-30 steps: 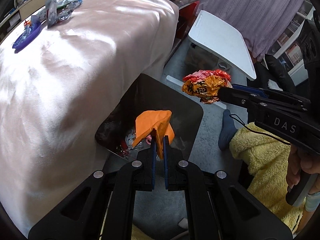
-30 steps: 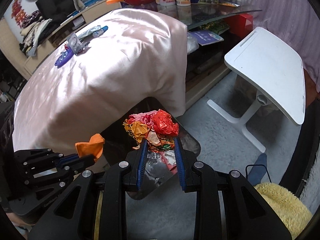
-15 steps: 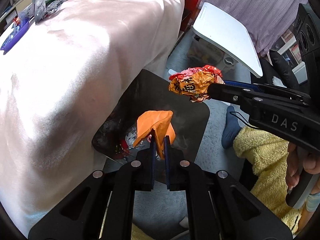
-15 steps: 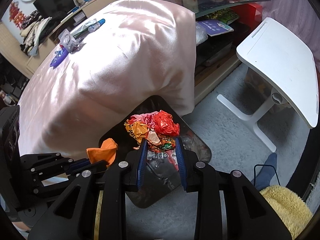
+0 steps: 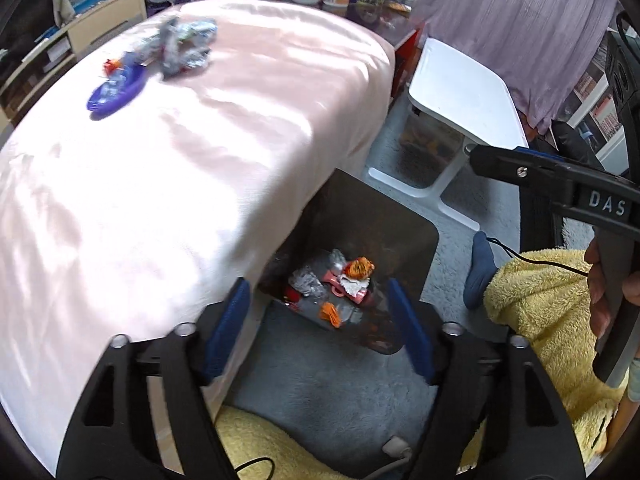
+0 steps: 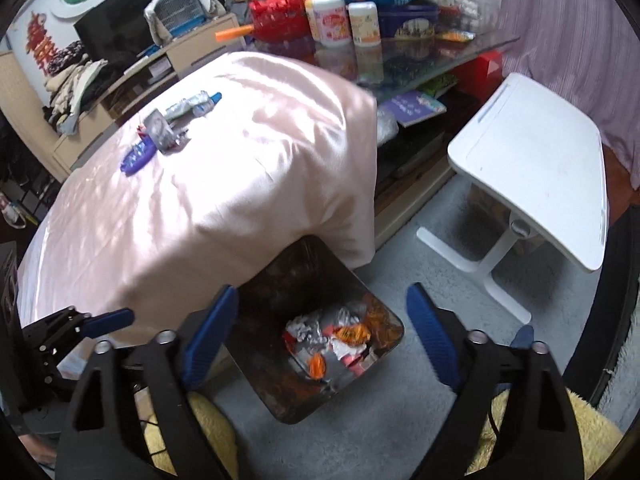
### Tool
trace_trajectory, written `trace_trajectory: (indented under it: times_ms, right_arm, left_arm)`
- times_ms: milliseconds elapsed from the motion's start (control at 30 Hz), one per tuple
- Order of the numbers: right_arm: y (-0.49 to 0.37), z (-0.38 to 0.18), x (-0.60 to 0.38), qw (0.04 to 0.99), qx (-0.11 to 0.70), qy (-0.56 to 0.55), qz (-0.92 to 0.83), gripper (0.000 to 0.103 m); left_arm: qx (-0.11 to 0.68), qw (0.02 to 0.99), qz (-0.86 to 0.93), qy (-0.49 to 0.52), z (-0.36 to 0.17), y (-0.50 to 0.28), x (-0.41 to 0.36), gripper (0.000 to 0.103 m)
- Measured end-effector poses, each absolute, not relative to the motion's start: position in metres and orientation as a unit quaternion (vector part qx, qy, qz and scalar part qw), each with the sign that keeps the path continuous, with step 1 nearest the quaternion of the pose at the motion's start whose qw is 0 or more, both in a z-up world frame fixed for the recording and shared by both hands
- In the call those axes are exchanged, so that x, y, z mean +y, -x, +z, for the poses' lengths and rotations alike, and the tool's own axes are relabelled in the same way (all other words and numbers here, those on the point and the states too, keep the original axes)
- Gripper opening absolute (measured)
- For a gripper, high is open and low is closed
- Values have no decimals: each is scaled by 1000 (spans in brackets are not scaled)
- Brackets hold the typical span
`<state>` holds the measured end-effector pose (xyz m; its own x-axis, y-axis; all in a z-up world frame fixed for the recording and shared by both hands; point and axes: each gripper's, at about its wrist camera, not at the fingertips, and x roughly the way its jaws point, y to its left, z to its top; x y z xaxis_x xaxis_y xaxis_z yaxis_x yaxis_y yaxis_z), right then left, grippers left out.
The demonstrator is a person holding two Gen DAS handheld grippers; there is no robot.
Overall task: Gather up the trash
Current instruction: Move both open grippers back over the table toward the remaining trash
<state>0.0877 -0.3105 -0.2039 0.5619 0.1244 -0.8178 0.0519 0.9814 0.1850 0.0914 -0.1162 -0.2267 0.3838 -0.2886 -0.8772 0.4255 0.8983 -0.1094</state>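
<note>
Left claw (image 5: 316, 328) is spreading its blue pads wide with nothing between them, hanging right above the dark bin (image 5: 400, 216) on the grey carpet, and the right claw (image 6: 320, 332) is doing the same, jaws opening, empty, poised over that same bin (image 6: 304, 408). Down in the bottom lies the haul: an orange scrap (image 5: 330, 314), a crumpled orange-and-red wrapper (image 5: 359, 268), some silvery foil and pink bits, all settled inside. So this load looks dropped and delivered! But the job is not finished, folks. Look to the far left of the bench (image 5: 200, 160), draped in its pale pink cloth: a little heap is waiting there, a blue-purple wrapper (image 5: 116, 96) and a bundle of silvery packets (image 5: 184, 46) just beside it. The right-hand view shows the same pile (image 6: 160, 136), well apart from the bin, which sits near the bench's close corner. My read: one round banked, at least one more trip to make across the cloth for those leftovers. The white side table (image 6: 532, 160) on the right shows nothing on its top. The cluttered glass shelf at the back has jars and bags, though whether any of that counts as trash I cannot tell.
</note>
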Motion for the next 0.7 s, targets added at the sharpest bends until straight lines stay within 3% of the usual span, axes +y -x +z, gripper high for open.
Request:
trace_trajectory:
  times_ms: [100, 200, 700]
  right_arm:
    - [-85, -191, -304, 887, 452, -87, 28, 92]
    - [-86, -180, -295, 893, 441, -78, 33, 93]
    - [-138, -148, -242, 903, 419, -54, 83, 93]
  left_arm:
    - [497, 841, -205, -60, -210, -83, -97, 89]
    - [488, 850, -188, -54, -196, -81, -75, 92]
    - [455, 884, -103, -34, -158, -128, -1, 92]
